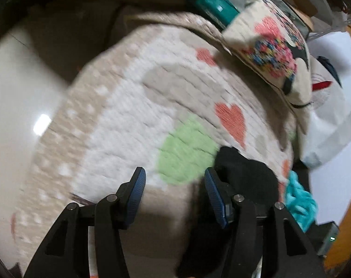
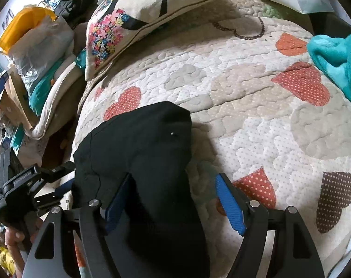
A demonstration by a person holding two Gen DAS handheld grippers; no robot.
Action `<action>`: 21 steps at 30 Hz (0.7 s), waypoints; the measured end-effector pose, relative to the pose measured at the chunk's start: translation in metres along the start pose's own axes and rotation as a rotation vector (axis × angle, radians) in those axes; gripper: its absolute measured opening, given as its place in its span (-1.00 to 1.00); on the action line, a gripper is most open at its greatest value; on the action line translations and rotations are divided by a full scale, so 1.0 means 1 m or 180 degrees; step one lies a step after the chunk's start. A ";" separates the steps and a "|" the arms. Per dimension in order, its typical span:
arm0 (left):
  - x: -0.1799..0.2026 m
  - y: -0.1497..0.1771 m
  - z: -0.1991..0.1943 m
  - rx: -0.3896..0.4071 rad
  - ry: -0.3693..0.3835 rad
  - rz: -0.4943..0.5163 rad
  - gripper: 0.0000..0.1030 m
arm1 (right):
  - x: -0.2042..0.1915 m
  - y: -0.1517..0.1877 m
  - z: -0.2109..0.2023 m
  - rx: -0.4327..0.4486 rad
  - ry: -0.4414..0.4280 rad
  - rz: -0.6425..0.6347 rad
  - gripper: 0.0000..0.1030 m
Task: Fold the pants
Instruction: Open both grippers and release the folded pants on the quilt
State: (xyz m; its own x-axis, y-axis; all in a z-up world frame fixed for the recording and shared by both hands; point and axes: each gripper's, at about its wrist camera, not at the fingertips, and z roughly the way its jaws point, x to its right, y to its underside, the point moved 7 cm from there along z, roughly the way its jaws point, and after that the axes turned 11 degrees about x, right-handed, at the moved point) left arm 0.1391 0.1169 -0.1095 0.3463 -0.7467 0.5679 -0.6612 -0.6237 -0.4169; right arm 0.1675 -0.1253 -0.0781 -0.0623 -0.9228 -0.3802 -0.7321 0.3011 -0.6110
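Note:
The black pants [image 2: 138,153] lie bunched into a compact pile on the heart-patterned quilt [image 2: 256,106]. My right gripper [image 2: 173,194] is open, its jaws standing on either side of the near end of the pile, and holds nothing. In the left wrist view, which is blurred, the pants [image 1: 245,173] show as a dark lump just right of the right finger. My left gripper [image 1: 174,183] is open and empty over the quilt [image 1: 129,115]. The left gripper also shows in the right wrist view [image 2: 31,185], at the pile's left edge.
A cream pillow with a flower print [image 2: 138,23] lies at the quilt's far side. A teal fleece cloth [image 2: 337,58] lies at the right edge. Bags, boxes and a yellow item [image 2: 20,27] are stacked beyond the bed's left edge. Pale floor [image 1: 17,106] is beside the bed.

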 end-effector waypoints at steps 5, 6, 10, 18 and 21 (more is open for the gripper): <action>0.028 -0.001 -0.017 0.0194 0.0066 0.0314 0.02 | 0.004 -0.011 -0.022 0.0211 -0.0026 0.0184 0.54; 0.040 0.002 -0.023 0.0260 0.0091 0.0476 0.02 | 0.002 -0.012 -0.028 0.0254 -0.0057 0.0201 0.54; 0.077 0.021 -0.034 0.0376 0.0210 0.1078 0.02 | -0.008 -0.009 -0.042 0.0300 -0.0148 0.0141 0.54; 0.055 0.042 0.012 -0.0167 0.0016 0.0947 0.12 | -0.023 0.021 -0.040 0.0129 -0.0083 -0.0095 0.54; 0.051 0.036 0.002 -0.0122 0.0050 0.0827 0.12 | -0.021 0.031 -0.043 0.0111 -0.0026 -0.0164 0.54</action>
State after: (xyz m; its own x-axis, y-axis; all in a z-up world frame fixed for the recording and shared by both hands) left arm 0.1344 0.0557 -0.0970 0.1515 -0.8768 0.4563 -0.7515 -0.4021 -0.5231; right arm 0.1172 -0.1068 -0.0594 -0.0194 -0.9354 -0.3531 -0.7100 0.2616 -0.6538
